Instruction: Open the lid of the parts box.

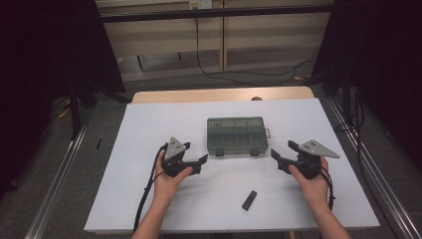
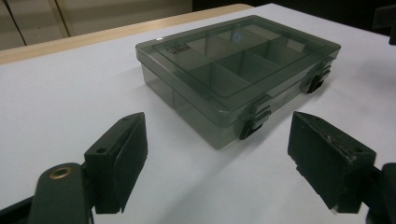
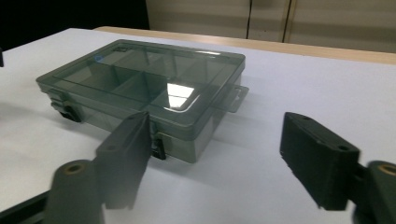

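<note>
Sitting on a white tabletop sheet (image 1: 149, 199) is a smoky grey see-through plastic organiser box with inner dividers (image 1: 237, 136), lid down and both black front latches facing the person. It lies between the two claws and a bit beyond them, touching neither.

The left gripper (image 1: 195, 158), black with a grey three-cornered plate on top, hovers just off the box's near left corner. In the left gripper view (image 2: 217, 156) its jaws stand wide apart with nothing between them but bare sheet, the box right ahead. The right gripper (image 1: 280, 155) mirrors that at the near right corner; in the right gripper view (image 3: 215, 161) its jaws are spread too and hold nothing, the box ahead and to its left, one latch peeking out behind the left jaw.

A small black rectangular block (image 1: 249, 200) lies flat on the sheet behind the right claw, well apart from the box.

The sheet covers a light wooden table (image 1: 199, 94) whose far edge sticks out past it. Around it: grey floor, metal rails (image 1: 54, 184) each side, black curtains, and a pale wall at the back with cables (image 1: 209, 69) trailing down.
</note>
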The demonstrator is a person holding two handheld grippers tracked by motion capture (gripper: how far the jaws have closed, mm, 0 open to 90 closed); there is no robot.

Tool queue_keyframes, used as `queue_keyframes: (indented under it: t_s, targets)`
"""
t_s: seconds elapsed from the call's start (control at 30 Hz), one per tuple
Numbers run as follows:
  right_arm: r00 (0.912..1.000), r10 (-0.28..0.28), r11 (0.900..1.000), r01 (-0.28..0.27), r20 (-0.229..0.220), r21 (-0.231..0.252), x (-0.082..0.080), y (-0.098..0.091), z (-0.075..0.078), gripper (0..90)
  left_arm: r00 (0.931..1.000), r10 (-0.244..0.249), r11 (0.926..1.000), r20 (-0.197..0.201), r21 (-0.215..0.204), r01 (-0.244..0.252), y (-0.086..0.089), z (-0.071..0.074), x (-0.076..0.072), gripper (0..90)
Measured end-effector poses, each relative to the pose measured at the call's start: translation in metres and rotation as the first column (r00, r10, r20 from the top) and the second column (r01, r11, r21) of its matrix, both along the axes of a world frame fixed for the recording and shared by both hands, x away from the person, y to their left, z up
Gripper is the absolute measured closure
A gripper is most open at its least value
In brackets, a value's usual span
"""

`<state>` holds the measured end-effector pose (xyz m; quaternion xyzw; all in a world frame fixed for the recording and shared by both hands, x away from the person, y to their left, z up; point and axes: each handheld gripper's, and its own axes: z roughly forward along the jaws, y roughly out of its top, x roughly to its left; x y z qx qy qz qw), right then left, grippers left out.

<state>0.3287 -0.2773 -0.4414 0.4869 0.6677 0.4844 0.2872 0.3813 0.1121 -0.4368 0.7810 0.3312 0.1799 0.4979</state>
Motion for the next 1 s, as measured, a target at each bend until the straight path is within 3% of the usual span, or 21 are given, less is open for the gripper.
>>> queue_keyframes:
  t_s: [0.1,0.23,0.3,0.33,0.47,0.5,0.53,0.63,0.73,0.77,0.83,1.0]
  targets:
    - [1.0000,-0.008,0.9999,0.008,-0.003,-0.010,0.004,-0.001,-0.001,30.3,1.0000,0.004,1.0000,0.000,-0.004,-0.004,-0.002,0.001,0.003,25.4]
    - [0.9998,-0.014,0.9999,0.014,-0.015,0.009,0.008,-0.003,-0.003,37.1,0.9995,0.008,0.9999,-0.030,-0.010,-0.009,-0.004,-0.001,0.007,31.6]
    - [0.9999,-0.013,0.9999,0.013,-0.011,-0.009,0.008,-0.003,-0.003,39.2,0.9992,0.011,0.9998,-0.040,0.017,-0.010,-0.005,-0.003,0.010,32.7]
    - [0.9999,-0.005,1.0000,0.005,-0.016,-0.002,0.009,-0.004,-0.003,45.9,0.9995,0.016,0.9995,-0.029,0.028,-0.015,-0.004,-0.003,0.011,36.4]
    - [0.9993,0.006,0.9999,-0.006,-0.038,-0.011,0.010,-0.005,-0.003,58.8,0.9990,0.034,0.9988,-0.029,0.037,-0.033,-0.004,-0.004,0.015,46.0]
    - [0.9993,0.006,0.9999,-0.006,-0.038,-0.011,0.010,-0.005,-0.003,58.8,0.9988,0.036,0.9991,-0.032,0.025,-0.035,-0.005,-0.005,0.016,46.0]
    - [0.9990,-0.004,0.9999,0.003,-0.044,-0.009,0.012,-0.006,-0.004,65.7,0.9985,0.020,0.9996,-0.051,0.021,-0.019,-0.007,-0.006,0.017,51.0]
    - [0.9982,-0.005,1.0000,0.005,-0.060,-0.007,0.015,-0.008,-0.005,74.9,0.9972,0.013,0.9997,-0.073,0.020,-0.011,-0.010,-0.006,0.019,58.9]
    - [0.9976,0.008,0.9999,-0.008,-0.069,-0.007,0.017,-0.008,-0.006,79.4,0.9971,0.015,0.9996,-0.074,0.025,-0.013,-0.010,-0.007,0.020,66.6]
    - [0.9969,0.020,0.9988,-0.024,-0.077,-0.042,0.020,-0.007,-0.005,83.8,0.9972,0.012,0.9997,-0.073,0.020,-0.011,-0.009,-0.008,0.021,70.4]
    - [0.9961,0.040,0.9988,-0.042,-0.079,-0.024,0.023,-0.005,-0.005,88.4,0.9964,0.009,0.9997,-0.084,0.024,-0.007,-0.009,-0.008,0.023,74.9]
    - [0.9947,0.048,0.9977,-0.052,-0.091,-0.043,0.028,0.000,-0.004,90.0,0.9936,-0.003,0.9993,-0.113,0.037,0.008,-0.010,-0.009,0.026,88.1]
